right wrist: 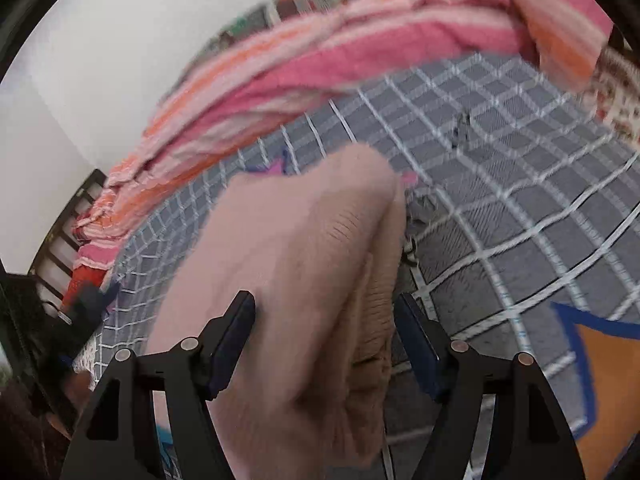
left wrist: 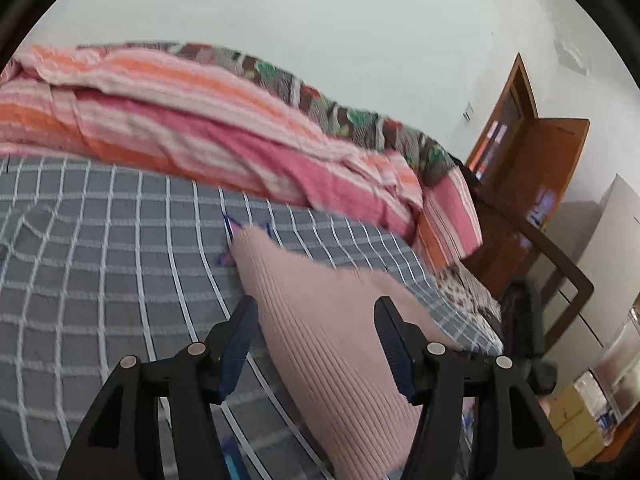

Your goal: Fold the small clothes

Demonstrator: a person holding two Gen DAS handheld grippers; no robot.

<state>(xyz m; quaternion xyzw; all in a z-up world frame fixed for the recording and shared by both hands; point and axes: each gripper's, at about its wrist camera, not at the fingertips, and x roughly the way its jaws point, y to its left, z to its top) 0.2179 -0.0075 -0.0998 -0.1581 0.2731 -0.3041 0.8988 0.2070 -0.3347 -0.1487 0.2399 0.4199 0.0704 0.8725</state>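
left wrist view: left gripper (left wrist: 316,320) stands apart around pink knit garment (left wrist: 332,344) lying on the grey checked bedsheet (left wrist: 100,240), pads off it, likely a release; right wrist view: right gripper (right wrist: 326,320) gapes wide around its bunched fold, gripping nothing

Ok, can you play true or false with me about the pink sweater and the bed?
1. The pink ribbed sweater lies on a grey checked bedsheet. True.
2. The left tongs are squeezed shut on the sweater. False: their jaws stand apart, with the sweater lying between them.
3. A pink and orange striped blanket is bunched up behind the sweater. True.
4. The wall behind the bed is bright red. False: it is pale and whitish.
5. The right tongs are open. True.
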